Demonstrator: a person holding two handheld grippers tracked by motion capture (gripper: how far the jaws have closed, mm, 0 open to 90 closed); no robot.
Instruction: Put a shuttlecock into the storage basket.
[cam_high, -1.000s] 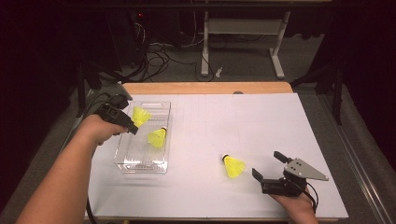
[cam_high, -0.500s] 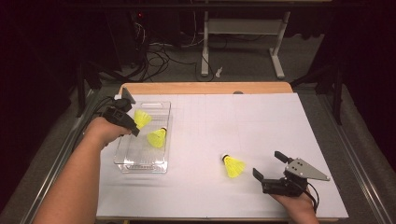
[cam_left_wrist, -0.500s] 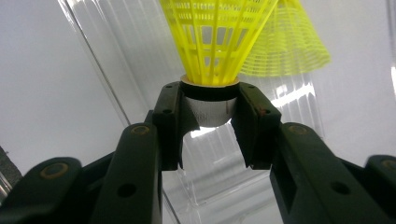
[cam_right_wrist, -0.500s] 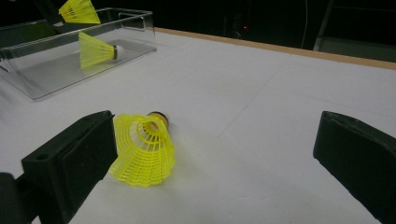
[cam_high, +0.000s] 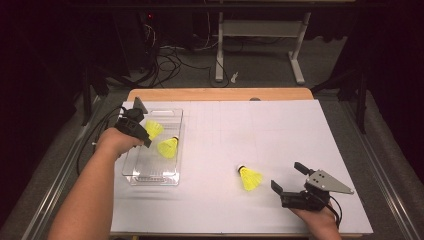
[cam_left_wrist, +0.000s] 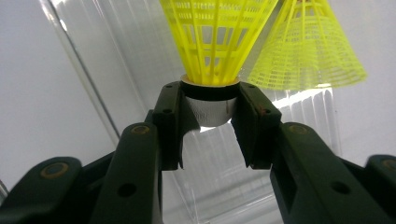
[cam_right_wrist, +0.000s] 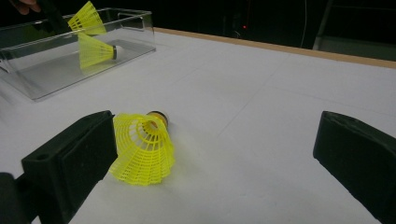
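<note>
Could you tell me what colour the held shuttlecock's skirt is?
Bright yellow skirt on the shuttlecock, clearest in the left gripper view.

Three yellow shuttlecocks and a clear plastic box (cam_high: 131, 167) are being shown on the white table. The box, long and shallow, is lying toward nine o'clock of the table.

The first shuttlecock (cam_left_wrist: 217, 42) is being held by its white cork base above the far end of the box, at about twelve o'clock of it, its net skirt pointing away from the grip.

The second shuttlecock (cam_high: 168, 147) is lying on its side inside the box, near three o'clock of it, just beside the first.

The third shuttlecock (cam_high: 249, 178) is lying on its side on the bare table, toward five o'clock, well apart from the box, its dark-rimmed base pointing toward ten o'clock.
</note>
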